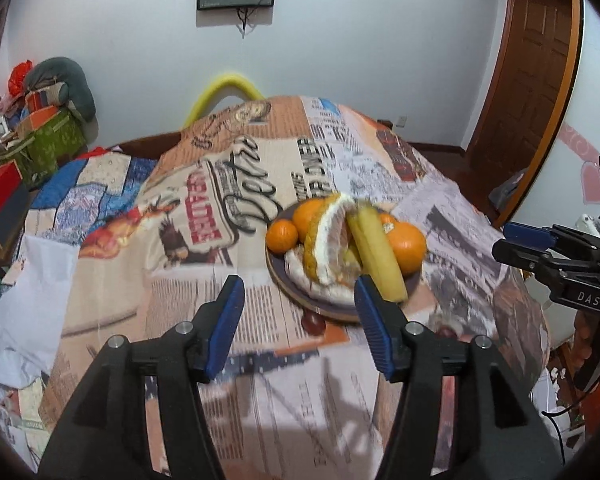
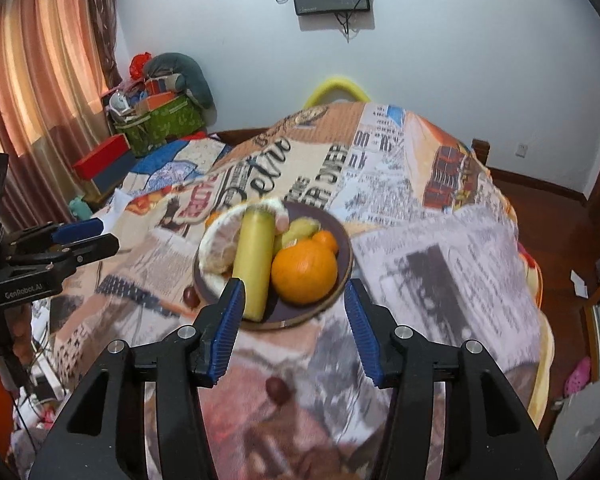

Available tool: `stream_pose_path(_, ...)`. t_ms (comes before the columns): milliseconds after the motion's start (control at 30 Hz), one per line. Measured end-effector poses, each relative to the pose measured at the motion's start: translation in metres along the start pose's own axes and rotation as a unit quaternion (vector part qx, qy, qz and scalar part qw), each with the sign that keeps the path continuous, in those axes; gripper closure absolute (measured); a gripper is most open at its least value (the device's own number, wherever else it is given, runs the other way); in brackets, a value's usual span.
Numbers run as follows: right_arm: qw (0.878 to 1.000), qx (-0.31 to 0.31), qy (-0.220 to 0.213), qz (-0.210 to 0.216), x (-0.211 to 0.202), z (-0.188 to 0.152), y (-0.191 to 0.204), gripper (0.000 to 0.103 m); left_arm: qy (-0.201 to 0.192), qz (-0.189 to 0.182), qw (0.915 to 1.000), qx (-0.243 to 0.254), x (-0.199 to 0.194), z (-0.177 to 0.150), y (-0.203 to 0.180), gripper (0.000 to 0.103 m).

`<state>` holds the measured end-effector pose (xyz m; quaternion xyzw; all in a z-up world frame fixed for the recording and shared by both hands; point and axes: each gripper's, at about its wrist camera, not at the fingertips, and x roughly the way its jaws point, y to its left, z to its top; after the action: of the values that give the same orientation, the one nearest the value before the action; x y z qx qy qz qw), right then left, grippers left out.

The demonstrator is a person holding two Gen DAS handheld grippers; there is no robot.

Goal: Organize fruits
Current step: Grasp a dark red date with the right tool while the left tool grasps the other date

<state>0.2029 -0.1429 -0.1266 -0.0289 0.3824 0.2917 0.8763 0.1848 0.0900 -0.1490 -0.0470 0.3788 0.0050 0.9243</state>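
Blue ribbed pads are standing apart on both of my grippers, and nothing is sitting between either pair. My left gripper is hovering over the newspaper-print tablecloth, short of the round dark plate with the pale wooden rim; my right gripper is hanging just before the plate's near rim, empty as well.

Going left to right across the plate, I am seeing a small orange mandarin, a second orange fruit behind it, a peeled citrus with thick white pith and orange rind leaning upright, a long yellow banana lying over the pile, and a large round orange at the right edge. Two small dark red fruits, grapes or dates, I cannot tell which, are lying loose on the cloth: one touching the plate's near-left rim, one nearer to me.

I am judging those two strays as the job in hand. To do it well, I am thinking of coming down straight over one, keeping the pads wide enough to straddle it, closing gently since it looks soft and likely to roll, then setting it into the bare patch of plate without nudging the banana, which looks ready to slide.
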Motion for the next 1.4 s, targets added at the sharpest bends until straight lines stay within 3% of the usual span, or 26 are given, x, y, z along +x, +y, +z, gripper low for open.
stream_pose_path(500, 0.995, 0.012, 0.097, 0.005, 0.048, -0.065, 0.008, 0.055, 0.070, -0.008, 0.9975, 0.001, 0.028, -0.057, -0.003, 0.046)
stream_pose_path(600, 0.993, 0.019, 0.113, 0.009, 0.058, -0.070, 0.006, 0.062, 0.076, -0.011, 0.9971, 0.001, 0.033, -0.060, -0.004, 0.046)
stream_pose_path(867, 0.995, -0.004, 0.104, 0.003, 0.058, -0.073, 0.012, 0.085, 0.084, -0.012, 0.9964, 0.002, 0.045, -0.062, -0.004, 0.046)
stream_pose_path(1267, 0.997, 0.007, 0.078, 0.014, 0.049, -0.059, 0.005, 0.087, 0.089, -0.017, 0.9959, 0.002, 0.072, -0.047, -0.005, 0.046)
stream_pose_path(1400, 0.998, 0.013, 0.064, 0.012, 0.044, -0.051, -0.001, 0.087, 0.090, -0.021, 0.9957, 0.006, 0.086, -0.040, -0.008, 0.055)
